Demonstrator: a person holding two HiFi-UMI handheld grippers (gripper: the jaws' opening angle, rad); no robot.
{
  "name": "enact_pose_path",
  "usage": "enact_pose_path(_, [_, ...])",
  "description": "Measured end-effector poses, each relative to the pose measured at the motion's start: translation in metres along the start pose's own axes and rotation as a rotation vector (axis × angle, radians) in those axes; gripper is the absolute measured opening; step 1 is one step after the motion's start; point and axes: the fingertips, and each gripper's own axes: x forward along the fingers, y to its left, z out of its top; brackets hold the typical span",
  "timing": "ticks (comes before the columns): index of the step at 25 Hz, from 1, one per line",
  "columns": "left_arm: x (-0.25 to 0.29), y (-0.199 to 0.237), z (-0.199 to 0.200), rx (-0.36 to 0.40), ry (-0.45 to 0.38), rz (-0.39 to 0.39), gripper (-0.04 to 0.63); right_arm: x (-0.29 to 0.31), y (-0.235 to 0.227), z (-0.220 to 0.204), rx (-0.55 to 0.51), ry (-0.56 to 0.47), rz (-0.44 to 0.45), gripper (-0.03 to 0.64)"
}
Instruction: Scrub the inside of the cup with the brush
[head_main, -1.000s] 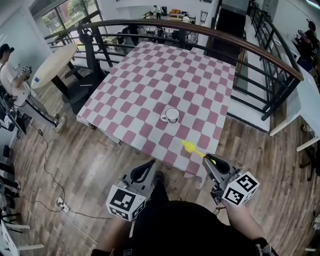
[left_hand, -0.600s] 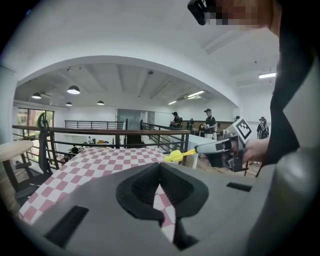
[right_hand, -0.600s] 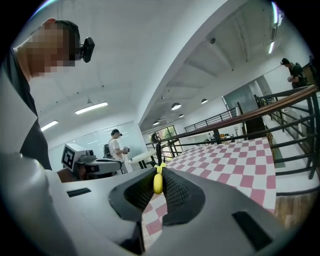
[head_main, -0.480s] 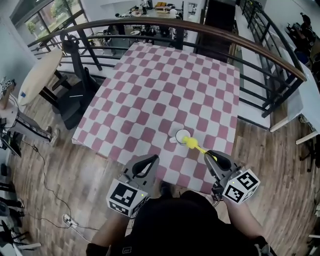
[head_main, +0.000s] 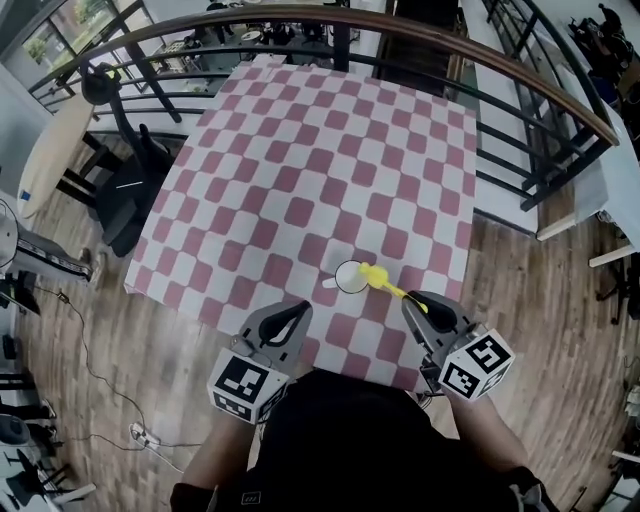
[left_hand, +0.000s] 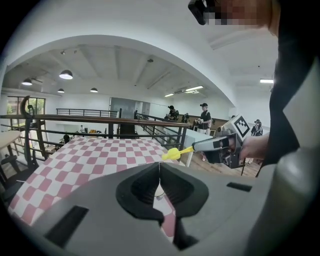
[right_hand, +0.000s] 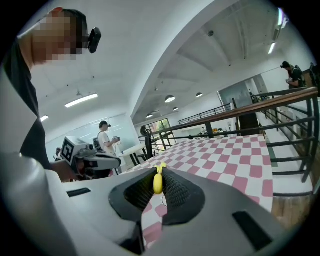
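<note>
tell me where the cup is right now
In the head view the white cup stands on the checkered tablecloth by its near edge, with the yellow brush, held in the right gripper, at its right side.

Worktop: a square table (head_main: 318, 150), its whole top covered.
Covering: a pink-and-white checked cloth (head_main: 290, 215), lying flat out to the edges.
On it: one white cup (head_main: 349, 278), upright, mouth up, handle to the left in the head view.
Cup's place: near the front edge, right of middle.
Below: wooden floor (head_main: 120, 335).
</note>
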Motion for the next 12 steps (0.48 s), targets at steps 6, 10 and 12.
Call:
enact_pose_path(6, [0.041, 0.004, -0.029, 0.036, 0.121, -0.007, 0.009, 0.016, -0.025, -0.030, 0.034, 0.073, 0.019, 0.043])
enact_pose_path(10, [0.056, 0.013, -0.043, 0.020, 0.153, -0.030, 0.025, 0.028, -0.033, -0.039, 0.013, 0.128, 0.010, 0.043])
enact_pose_path(12, [0.063, 0.017, -0.048, 0.018, 0.167, -0.048, 0.045, 0.034, -0.037, -0.044, -0.001, 0.157, 0.005, 0.043])
